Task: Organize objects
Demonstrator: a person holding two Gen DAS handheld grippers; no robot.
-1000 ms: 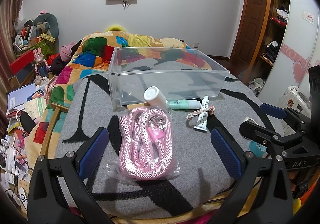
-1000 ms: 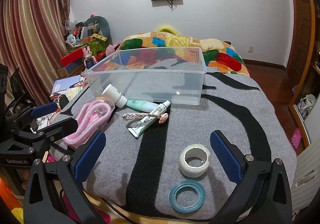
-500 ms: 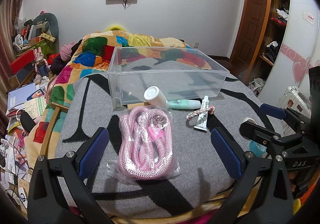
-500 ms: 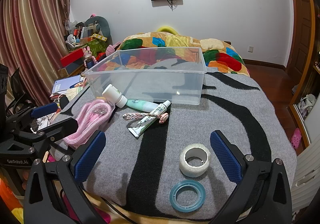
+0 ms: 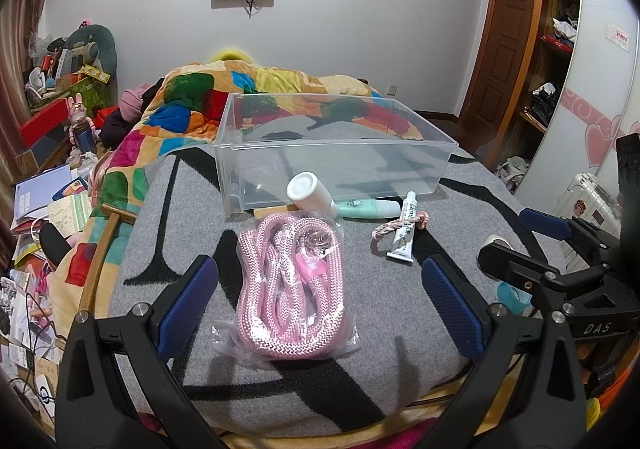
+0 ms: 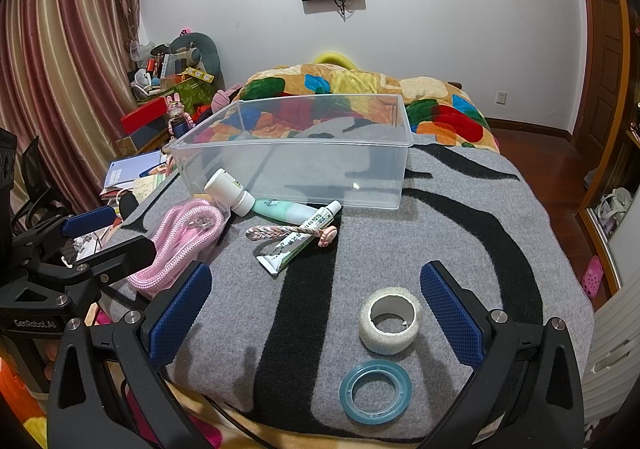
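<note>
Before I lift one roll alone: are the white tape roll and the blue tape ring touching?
Apart. The right wrist view shows a strip of grey blanket between the white tape roll and the blue tape ring.

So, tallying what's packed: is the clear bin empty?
Empty. Through the clear bin only the grey blanket shows; nothing lies inside.

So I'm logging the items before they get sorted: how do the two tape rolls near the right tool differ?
The white tape roll is tall and thick-walled, with a matte, cloth-like look; the blue tape roll is low, thin and translucent. The white one lies farther from the blanket's near edge, between the right tool's fingers in that view; the blue one lies nearest the edge. Both lie flat, hole up, on the grey blanket, apparently apart, outside the clear bin.
</note>
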